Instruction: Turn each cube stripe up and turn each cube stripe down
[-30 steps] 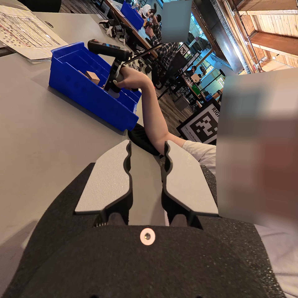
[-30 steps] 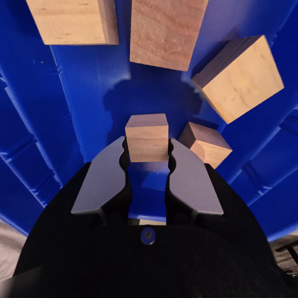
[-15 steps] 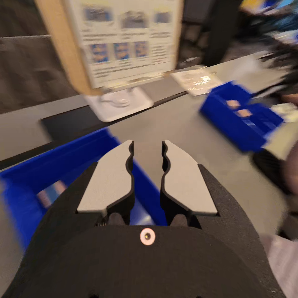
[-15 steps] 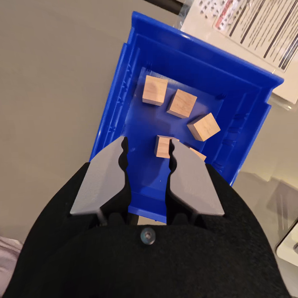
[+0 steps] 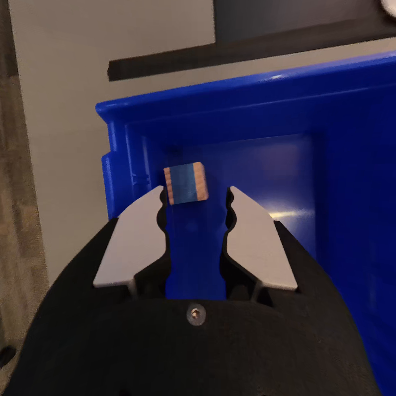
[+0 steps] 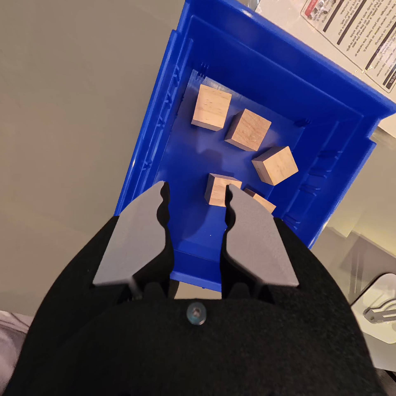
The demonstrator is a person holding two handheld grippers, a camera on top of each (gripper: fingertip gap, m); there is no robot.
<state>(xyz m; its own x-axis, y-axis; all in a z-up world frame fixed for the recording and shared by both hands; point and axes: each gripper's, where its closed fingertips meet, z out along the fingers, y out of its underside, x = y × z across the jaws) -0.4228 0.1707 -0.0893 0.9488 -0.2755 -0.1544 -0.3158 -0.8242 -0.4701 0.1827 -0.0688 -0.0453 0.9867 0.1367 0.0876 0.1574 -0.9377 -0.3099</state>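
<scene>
In the left wrist view a wooden cube [image 5: 185, 186] with a blue stripe facing up lies in a blue bin [image 5: 235, 102], near its left wall. My left gripper [image 5: 195, 188] is open and empty, above the bin, the cube just beyond its left fingertip. In the right wrist view a second blue bin [image 6: 267, 70] holds several plain-faced wooden cubes, among them one at the far left [image 6: 211, 110], one in the middle [image 6: 248, 129] and one at the right [image 6: 276, 166]. My right gripper [image 6: 196, 186] is open and empty above the bin; its right finger covers part of a near cube [image 6: 216, 192].
Both bins stand on a grey table [image 6: 64, 107]. Printed sheets [image 6: 353, 38] lie past the right bin's far corner. A white stand base [image 6: 381, 317] sits at the right edge. A dark strip [image 5: 192, 62] runs behind the left bin; the floor [image 5: 17, 192] shows at its left.
My right gripper let go of the cube it held in the bin and rose high above it. My left gripper swung from facing the person to looking down into the left bin, and opened wider.
</scene>
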